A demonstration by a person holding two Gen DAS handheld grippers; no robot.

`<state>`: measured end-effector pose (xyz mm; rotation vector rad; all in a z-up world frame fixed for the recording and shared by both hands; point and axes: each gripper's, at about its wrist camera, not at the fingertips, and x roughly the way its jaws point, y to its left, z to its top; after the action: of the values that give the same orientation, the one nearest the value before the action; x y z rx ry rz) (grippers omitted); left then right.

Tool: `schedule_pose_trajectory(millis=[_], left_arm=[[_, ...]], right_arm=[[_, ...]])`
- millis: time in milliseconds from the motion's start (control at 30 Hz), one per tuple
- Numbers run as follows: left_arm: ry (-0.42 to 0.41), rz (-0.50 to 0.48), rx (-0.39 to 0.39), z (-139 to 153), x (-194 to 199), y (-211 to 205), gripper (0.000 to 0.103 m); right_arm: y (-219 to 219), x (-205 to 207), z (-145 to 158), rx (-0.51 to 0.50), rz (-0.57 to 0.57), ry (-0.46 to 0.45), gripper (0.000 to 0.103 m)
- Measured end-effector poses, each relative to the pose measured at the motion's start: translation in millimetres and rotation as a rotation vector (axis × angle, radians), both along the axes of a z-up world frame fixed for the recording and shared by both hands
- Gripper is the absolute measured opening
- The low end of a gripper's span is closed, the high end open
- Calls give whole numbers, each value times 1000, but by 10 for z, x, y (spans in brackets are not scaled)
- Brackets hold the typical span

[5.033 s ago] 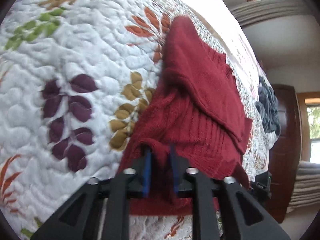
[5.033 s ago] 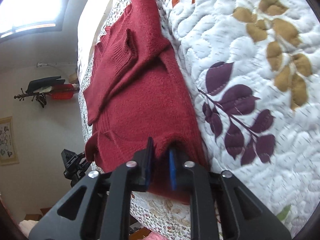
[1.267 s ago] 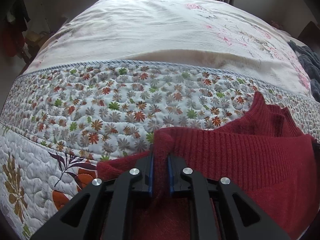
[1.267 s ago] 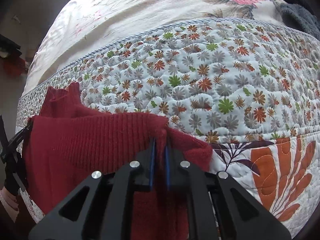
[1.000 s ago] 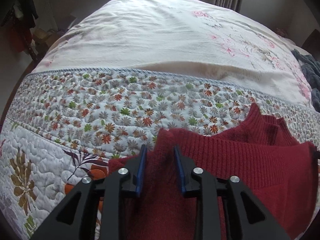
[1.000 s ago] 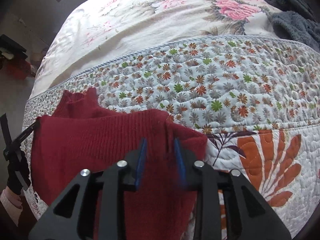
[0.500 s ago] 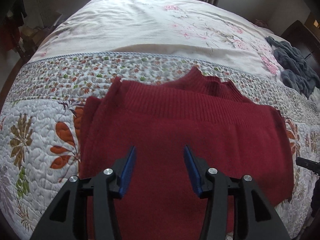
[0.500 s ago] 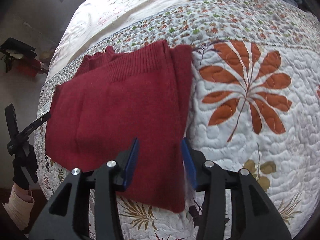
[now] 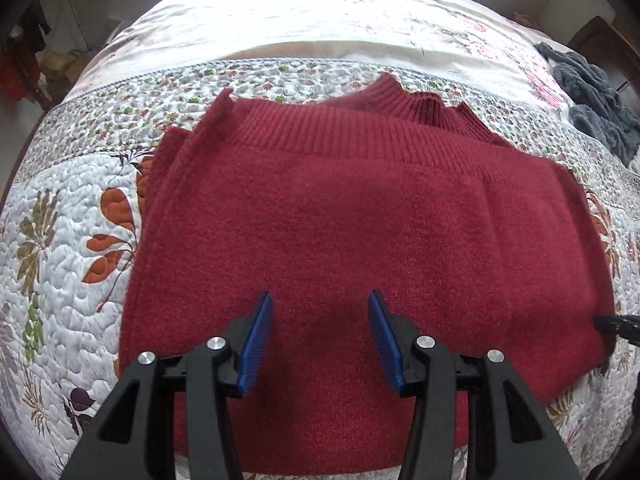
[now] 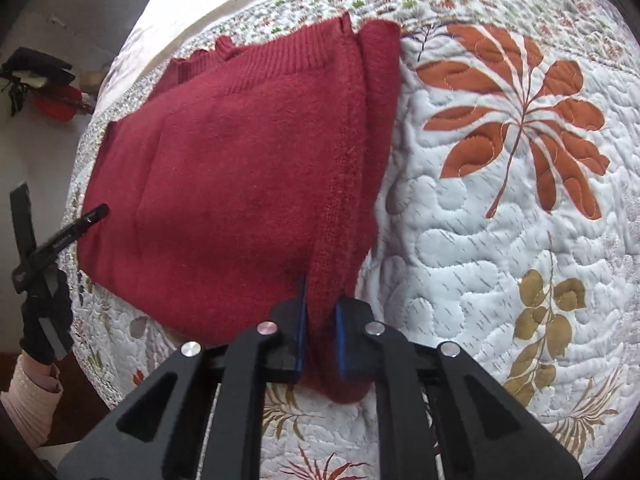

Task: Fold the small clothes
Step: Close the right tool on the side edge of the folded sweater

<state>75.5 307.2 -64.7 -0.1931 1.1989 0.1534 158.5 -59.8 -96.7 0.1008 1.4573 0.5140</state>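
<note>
Pinching unlabelled red sweater point(image 10: 224, 184): right claw point(image 10: 320, 300)

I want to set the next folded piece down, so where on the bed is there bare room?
Bare quilt lies right of the red sweater, around the orange leaf print. The pale sheet beyond its collar is bare too. The grey blanket crowds the far right corner.

Red knit sweater point(image 9: 360, 220) folded flat on quilt point(image 9: 60, 280).

Red sweater point(image 9: 360, 240) near edge below frame, hidden.
</note>
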Motion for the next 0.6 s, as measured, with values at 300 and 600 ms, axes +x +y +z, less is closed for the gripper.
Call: schedule_pose_trajectory(millis=[300,600], left_arm=[[3,-15,12,23,-40,-40,50],[9,-25,25,-24,-90,-55,50]], right_arm=[[-95,-23,115,-5,-21,-13,7],[-92,-44,-263,-28,-72,44,8]])
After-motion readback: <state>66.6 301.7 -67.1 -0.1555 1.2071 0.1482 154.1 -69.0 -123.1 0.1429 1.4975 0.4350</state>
